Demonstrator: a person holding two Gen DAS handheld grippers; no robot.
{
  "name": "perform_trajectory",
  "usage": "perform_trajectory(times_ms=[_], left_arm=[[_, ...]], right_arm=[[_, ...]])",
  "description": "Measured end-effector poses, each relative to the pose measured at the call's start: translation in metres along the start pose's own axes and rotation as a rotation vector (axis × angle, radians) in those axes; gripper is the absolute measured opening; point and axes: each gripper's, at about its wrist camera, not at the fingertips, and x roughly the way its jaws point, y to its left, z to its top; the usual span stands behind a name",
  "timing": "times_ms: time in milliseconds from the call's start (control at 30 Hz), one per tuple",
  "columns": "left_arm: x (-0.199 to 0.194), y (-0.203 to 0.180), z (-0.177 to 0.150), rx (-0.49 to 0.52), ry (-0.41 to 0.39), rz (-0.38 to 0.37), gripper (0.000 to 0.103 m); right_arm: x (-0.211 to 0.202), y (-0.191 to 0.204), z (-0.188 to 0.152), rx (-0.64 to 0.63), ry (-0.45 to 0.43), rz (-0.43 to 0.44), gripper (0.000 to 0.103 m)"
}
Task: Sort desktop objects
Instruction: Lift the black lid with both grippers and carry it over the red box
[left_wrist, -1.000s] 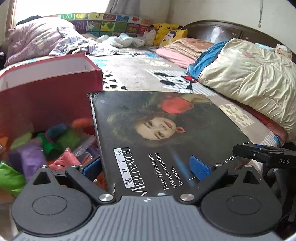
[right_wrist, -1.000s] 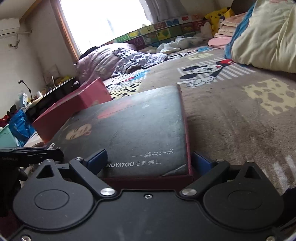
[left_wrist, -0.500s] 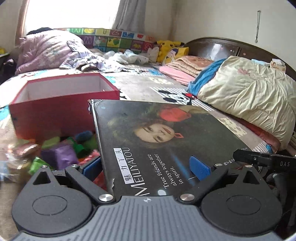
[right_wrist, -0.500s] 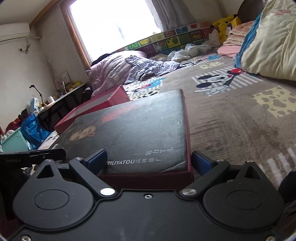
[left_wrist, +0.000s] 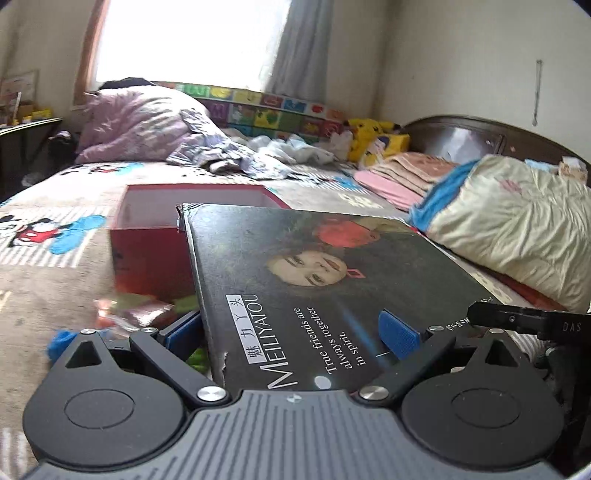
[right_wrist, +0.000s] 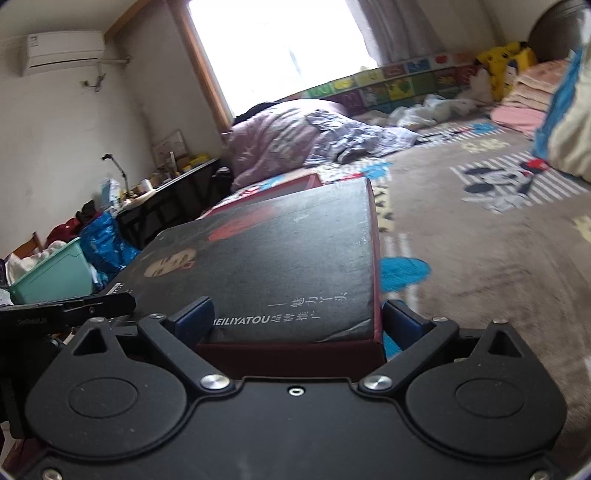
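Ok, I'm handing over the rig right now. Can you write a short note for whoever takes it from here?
Left tongs: clamped on the near edge of the dark box lid, one pad on top and one beneath.
Right tongs: straddling the lid's near right corner; whether the pads actually grip cannot be told.
Lid: held in the air, tilted, above the bed.
Red box: open on the bedspread, behind and left of the lid.
Small colourful items: lying on the bedspread in front of the box, blurred.
Done: lid is picked up.
Left: probably get the loose items into the box, then set the lid on it.
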Motion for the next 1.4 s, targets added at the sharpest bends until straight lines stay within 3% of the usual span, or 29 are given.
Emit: perform_trajectory(times_ms=[367, 700, 1400], left_arm=[[0.002, 0.053, 0.015, -0.068, -0.039, 0.026, 0.100], [0.019, 0.094, 0.040, -0.064, -0.072, 0.038, 0.100], [0.106, 0.177, 0.091, -0.107, -0.081, -0.012, 0.100]], right_arm=[[0.038, 0.032, 0.022, -0.075, 0.010, 0.053, 0.100], [0.078, 0.047, 0.046, -0.107, -0.001, 0.075, 0.100], [0.165, 0.060, 0.085, -0.107, -0.047, 0.052, 0.099]])
